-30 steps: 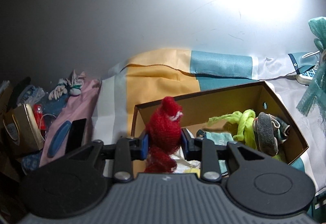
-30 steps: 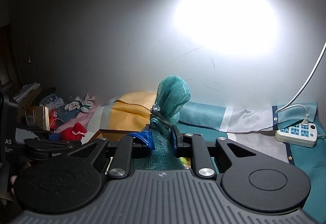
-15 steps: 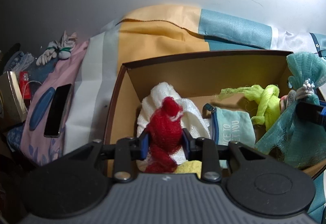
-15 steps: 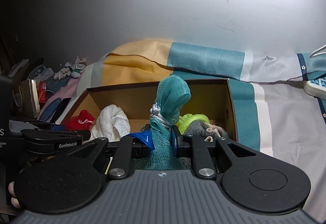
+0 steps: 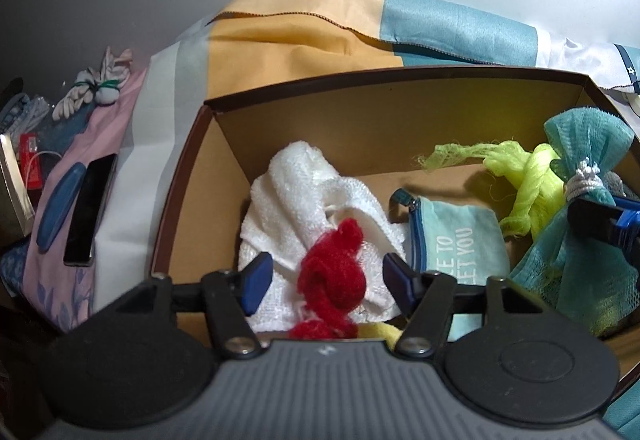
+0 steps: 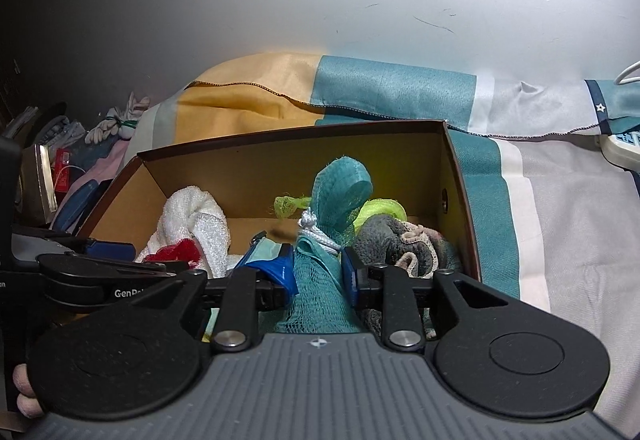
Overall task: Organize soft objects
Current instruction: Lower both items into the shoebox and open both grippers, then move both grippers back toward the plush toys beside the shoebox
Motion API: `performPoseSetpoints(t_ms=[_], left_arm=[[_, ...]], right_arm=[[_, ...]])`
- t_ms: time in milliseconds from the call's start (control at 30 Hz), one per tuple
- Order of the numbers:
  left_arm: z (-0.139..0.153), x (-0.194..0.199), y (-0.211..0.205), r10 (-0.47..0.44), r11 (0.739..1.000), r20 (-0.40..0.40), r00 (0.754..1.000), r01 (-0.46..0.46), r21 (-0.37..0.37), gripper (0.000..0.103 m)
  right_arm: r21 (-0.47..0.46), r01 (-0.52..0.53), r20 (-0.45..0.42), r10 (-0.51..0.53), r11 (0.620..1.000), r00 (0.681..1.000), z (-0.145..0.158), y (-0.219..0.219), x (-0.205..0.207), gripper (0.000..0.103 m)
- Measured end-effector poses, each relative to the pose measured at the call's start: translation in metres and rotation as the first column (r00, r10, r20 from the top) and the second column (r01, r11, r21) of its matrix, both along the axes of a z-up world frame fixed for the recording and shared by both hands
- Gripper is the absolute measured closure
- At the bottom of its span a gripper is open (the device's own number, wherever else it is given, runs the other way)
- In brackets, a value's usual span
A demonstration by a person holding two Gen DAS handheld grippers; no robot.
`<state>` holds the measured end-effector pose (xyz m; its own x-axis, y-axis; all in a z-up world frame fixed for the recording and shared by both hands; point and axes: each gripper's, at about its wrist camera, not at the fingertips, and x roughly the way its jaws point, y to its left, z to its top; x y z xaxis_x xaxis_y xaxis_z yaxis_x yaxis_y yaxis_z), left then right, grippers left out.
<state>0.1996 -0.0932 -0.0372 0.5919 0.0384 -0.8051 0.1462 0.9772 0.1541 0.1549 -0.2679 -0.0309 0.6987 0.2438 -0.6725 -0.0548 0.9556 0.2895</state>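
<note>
A brown cardboard box [image 5: 360, 107] [image 6: 280, 159] lies on the striped cloth. My left gripper [image 5: 326, 278] is open over the box's left part. A red knitted piece [image 5: 334, 276] rests loose between its fingers on a white towel [image 5: 304, 191]. My right gripper [image 6: 318, 274] is shut on a teal mesh pouf [image 6: 340, 187] and holds it inside the box's right part; it also shows in the left wrist view [image 5: 580, 240]. Its white cord knot [image 6: 310, 224] sits just above the fingers.
In the box lie a teal zip pouch [image 5: 456, 244], a neon green mesh [image 5: 524, 175] and a grey sock bundle [image 6: 396, 244]. Left of the box are a black phone [image 5: 88, 215], a blue case [image 5: 60, 211] and white gloves [image 5: 96, 87]. A power strip [image 6: 624, 147] lies right.
My left gripper has opened and let go of the red piece onto the white towel. Both grippers have dropped lower into the box. The right one still holds the teal pouf.
</note>
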Motion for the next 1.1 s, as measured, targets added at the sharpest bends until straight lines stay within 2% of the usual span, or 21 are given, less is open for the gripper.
performPoseSetpoints(t_ms=[300, 500, 633, 833, 967, 1100], left_arm=[[0.012, -0.007, 0.011, 0.020, 0.998, 0.021, 1.000, -0.019, -0.062, 0.034], [0.034, -0.022, 0.021, 0.025, 0.995, 0.083, 0.996, -0.017, -0.094, 0.032], [0.048, -0.033, 0.026, 0.034, 0.994, 0.114, 0.993, -0.022, -0.107, 0.021], [0.063, -0.052, 0.041, 0.055, 0.986, 0.136, 0.989, -0.033, -0.163, 0.020], [0.065, -0.061, 0.043, 0.062, 0.986, 0.146, 0.987, -0.037, -0.165, 0.020], [0.069, -0.074, 0.049, 0.054, 0.978, 0.173, 0.983, -0.017, -0.208, 0.019]], right_arm=[[0.078, 0.027, 0.038, -0.030, 0.997, 0.999, 0.007, -0.009, -0.008, 0.089], [0.105, 0.050, 0.068, -0.057, 0.993, 0.996, 0.019, -0.012, -0.020, 0.085], [0.134, 0.054, 0.093, -0.066, 0.989, 0.993, 0.028, -0.012, -0.032, 0.084], [0.174, 0.054, 0.137, -0.078, 0.983, 0.987, 0.044, -0.012, -0.055, 0.082], [0.189, 0.059, 0.149, -0.088, 0.980, 0.985, 0.050, -0.011, -0.068, 0.081], [0.199, 0.053, 0.163, -0.086, 0.979, 0.983, 0.053, -0.009, -0.082, 0.080]])
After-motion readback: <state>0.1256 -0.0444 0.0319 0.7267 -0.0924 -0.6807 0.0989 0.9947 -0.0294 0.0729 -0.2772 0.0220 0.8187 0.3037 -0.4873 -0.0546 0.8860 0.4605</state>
